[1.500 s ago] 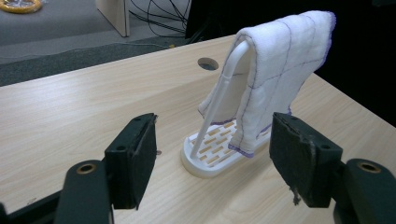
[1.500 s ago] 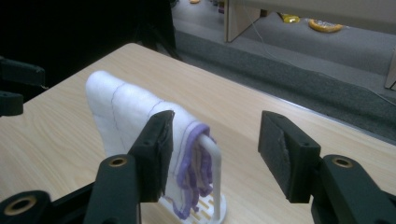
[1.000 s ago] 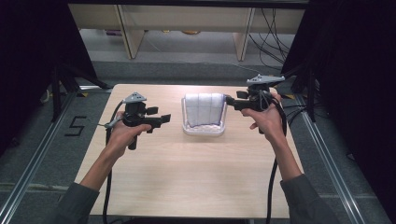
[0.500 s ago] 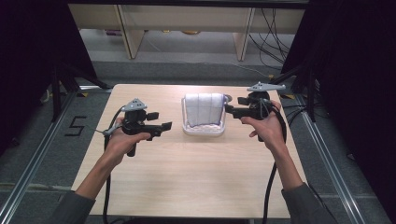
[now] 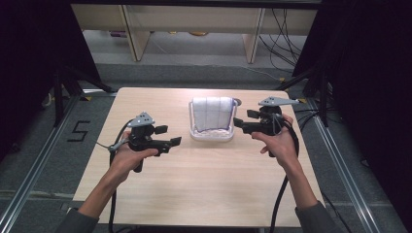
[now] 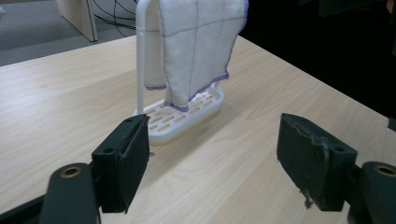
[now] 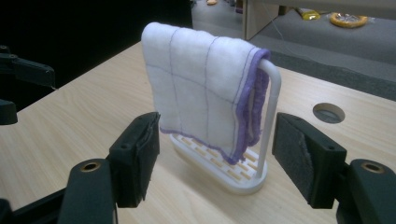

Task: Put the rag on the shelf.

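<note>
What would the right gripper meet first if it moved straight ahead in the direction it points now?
Probably the white cloth hanging over the white rack. In the right gripper view it sits straight ahead between the open jaws of the right gripper, with nothing in front of it. Depth is unclear, so the rack's slotted base might come first.

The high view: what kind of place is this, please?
Probably a lab or recording studio, not a home. A bare wooden table stands between black curtains, with metal floor rails, loose cables on the floor behind, and one white cloth on a rack.
</note>
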`<action>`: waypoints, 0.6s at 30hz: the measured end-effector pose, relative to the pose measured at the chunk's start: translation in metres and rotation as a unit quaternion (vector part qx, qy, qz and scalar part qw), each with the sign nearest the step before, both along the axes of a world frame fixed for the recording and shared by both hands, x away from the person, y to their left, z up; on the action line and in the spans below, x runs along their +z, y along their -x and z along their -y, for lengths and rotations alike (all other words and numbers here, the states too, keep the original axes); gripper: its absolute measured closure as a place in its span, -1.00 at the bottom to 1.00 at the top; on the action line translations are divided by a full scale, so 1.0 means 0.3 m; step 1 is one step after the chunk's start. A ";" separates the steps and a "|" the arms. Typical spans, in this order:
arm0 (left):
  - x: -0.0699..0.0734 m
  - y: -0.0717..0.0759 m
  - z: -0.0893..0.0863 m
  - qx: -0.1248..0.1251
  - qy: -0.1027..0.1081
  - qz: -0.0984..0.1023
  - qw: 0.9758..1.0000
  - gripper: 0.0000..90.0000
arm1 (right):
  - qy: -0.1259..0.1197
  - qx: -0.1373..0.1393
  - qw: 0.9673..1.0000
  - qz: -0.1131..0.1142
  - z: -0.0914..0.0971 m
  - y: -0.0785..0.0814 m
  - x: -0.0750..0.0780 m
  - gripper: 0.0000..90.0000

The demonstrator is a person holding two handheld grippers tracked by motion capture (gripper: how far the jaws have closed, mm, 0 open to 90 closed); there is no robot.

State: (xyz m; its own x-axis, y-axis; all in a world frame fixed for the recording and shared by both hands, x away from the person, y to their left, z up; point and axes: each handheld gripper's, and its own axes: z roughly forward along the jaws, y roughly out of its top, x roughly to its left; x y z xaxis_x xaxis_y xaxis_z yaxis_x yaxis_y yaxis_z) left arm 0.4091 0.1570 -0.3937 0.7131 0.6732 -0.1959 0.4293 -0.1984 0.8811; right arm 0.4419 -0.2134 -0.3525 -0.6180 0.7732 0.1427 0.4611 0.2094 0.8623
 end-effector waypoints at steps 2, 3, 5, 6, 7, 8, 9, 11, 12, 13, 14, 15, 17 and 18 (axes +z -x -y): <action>-0.007 0.009 0.000 -0.002 0.002 0.000 1.000 -0.44 | -0.001 0.006 1.000 -0.008 0.002 0.010 -0.007 -0.28; -0.010 0.013 0.000 -0.004 0.004 -0.001 1.000 -0.44 | 0.000 0.006 1.000 -0.003 0.004 0.011 -0.014 -0.28; -0.019 0.026 0.000 -0.005 0.004 -0.002 1.000 -0.45 | 0.003 0.010 1.000 -0.005 0.005 0.019 -0.022 -0.28; -0.025 0.032 0.000 -0.009 0.004 -0.002 1.000 -0.45 | -0.002 0.009 1.000 -0.007 0.002 0.023 -0.026 -0.28; -0.029 0.040 0.000 -0.005 0.001 -0.003 1.000 -0.45 | 0.000 0.013 1.000 0.000 0.004 0.024 -0.032 -0.28; -0.035 0.042 -0.001 -0.010 0.004 -0.002 1.000 -0.45 | -0.002 0.012 1.000 -0.010 0.001 0.033 -0.041 -0.28; -0.038 0.047 -0.001 -0.009 -0.001 -0.003 1.000 -0.45 | -0.002 0.012 1.000 -0.010 0.001 0.033 -0.041 -0.28; -0.048 0.052 -0.001 -0.010 -0.003 -0.003 1.000 -0.45 | -0.005 0.014 1.000 -0.013 -0.004 0.041 -0.052 -0.28; -0.054 0.057 -0.002 -0.011 -0.004 -0.006 1.000 -0.45 | 0.005 0.021 1.000 -0.005 -0.001 0.039 -0.057 -0.28; -0.058 0.059 -0.001 -0.012 -0.002 -0.006 1.000 -0.45 | 0.003 0.022 1.000 -0.011 -0.004 0.045 -0.063 -0.28; -0.061 0.063 -0.002 -0.012 -0.005 -0.009 1.000 -0.45 | 0.008 0.028 1.000 0.003 -0.004 0.041 -0.070 -0.28; -0.064 0.067 -0.002 -0.014 -0.007 -0.009 1.000 -0.45 | 0.000 0.018 1.000 -0.013 -0.011 0.051 -0.073 -0.28; -0.072 0.073 -0.003 -0.017 -0.008 -0.010 1.000 -0.45 | 0.003 0.027 1.000 -0.016 -0.011 0.052 -0.083 -0.28; -0.077 0.077 -0.002 -0.020 -0.006 -0.010 1.000 -0.45 | 0.003 0.021 1.000 -0.015 -0.014 0.056 -0.090 -0.28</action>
State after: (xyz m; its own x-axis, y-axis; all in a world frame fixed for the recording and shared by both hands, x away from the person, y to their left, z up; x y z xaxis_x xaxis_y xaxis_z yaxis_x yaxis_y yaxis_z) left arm 0.3861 0.1576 -0.4167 0.7351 0.6470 -0.2028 0.4387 -0.2258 0.8698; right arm 0.4252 -0.2093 -0.3796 -0.6451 0.7477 0.1571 0.4780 0.2346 0.8465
